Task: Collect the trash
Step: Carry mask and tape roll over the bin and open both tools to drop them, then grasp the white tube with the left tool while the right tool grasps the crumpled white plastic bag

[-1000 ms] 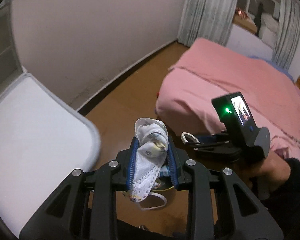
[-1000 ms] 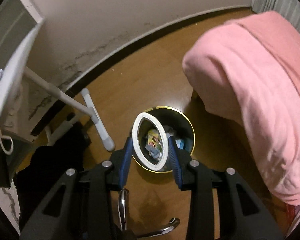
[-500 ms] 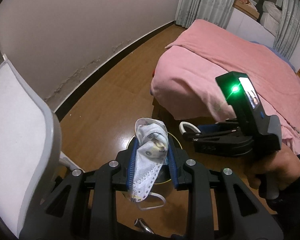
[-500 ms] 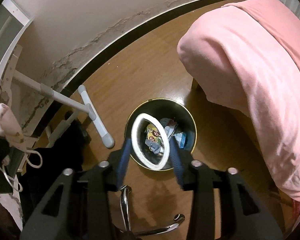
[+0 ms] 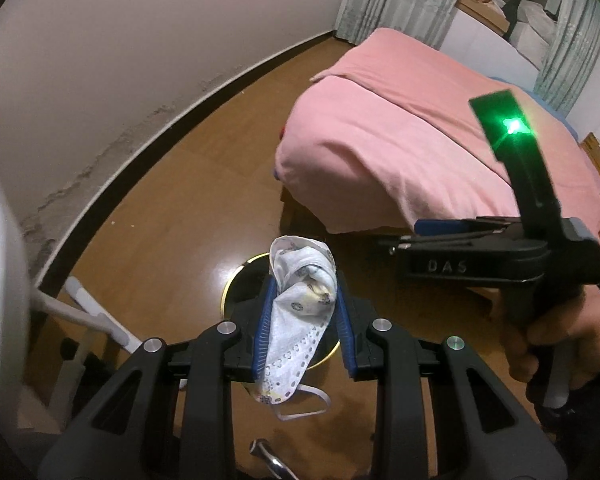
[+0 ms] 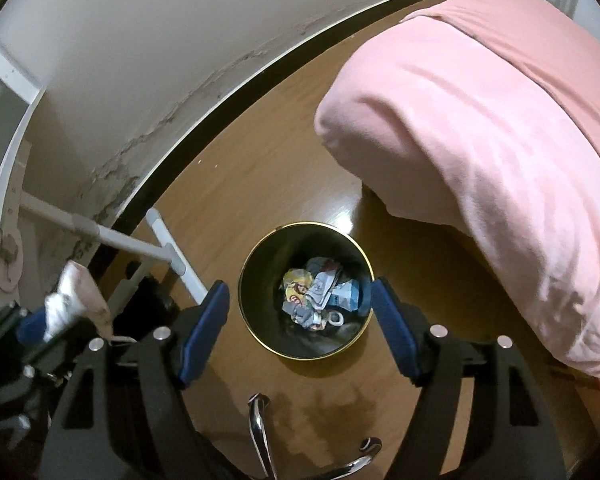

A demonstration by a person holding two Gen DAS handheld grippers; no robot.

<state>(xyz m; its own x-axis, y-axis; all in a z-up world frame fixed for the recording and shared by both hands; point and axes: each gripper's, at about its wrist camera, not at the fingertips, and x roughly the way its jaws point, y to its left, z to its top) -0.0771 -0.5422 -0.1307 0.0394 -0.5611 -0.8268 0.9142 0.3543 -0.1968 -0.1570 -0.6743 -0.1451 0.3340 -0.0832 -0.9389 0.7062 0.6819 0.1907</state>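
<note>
The crumpled face mask [image 5: 300, 304] sits clamped in my left gripper [image 5: 303, 320] above the black trash bin [image 6: 260, 332]; my right gripper [image 6: 300, 330] hangs spread wide, empty, over it.

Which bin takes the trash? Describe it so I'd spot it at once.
Start at the bed with the pink blanket; on the brown wood floor beside its corner stands the trash bin, directly below the open right gripper. It is round and black with a thin gold rim and crumpled wrappers inside, unlike the white table legs beside it.
</note>
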